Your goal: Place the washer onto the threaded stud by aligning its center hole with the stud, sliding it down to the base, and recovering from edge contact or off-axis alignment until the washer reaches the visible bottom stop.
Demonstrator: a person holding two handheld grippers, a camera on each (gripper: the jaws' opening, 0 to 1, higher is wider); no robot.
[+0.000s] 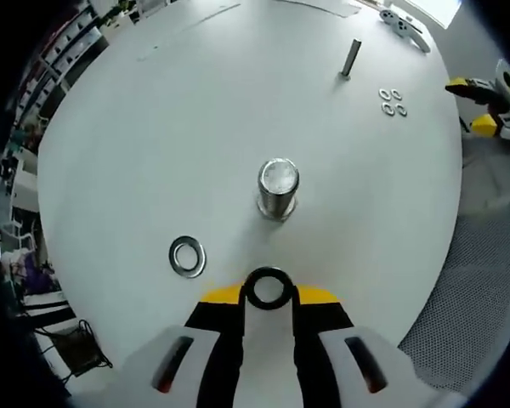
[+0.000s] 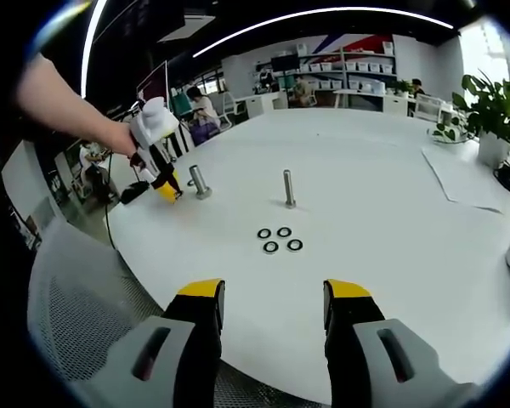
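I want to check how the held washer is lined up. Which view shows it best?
The left gripper view: the washer sits clamped between the left tongs, just short of the thick stud. The right gripper view shows those tongs far off, washer too small to tell.

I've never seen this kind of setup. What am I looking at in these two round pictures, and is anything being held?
A person holds a handheld claw in each hand; a fisheye camera rides on each. The left gripper view looks down on the white table: the left claw grips a washer close to a thick stud. Another washer lies flat nearby, and a thinner stud stands beside four small washers. The right gripper view looks across the table: the right claw is open and empty, and the left claw appears at the table's edge.
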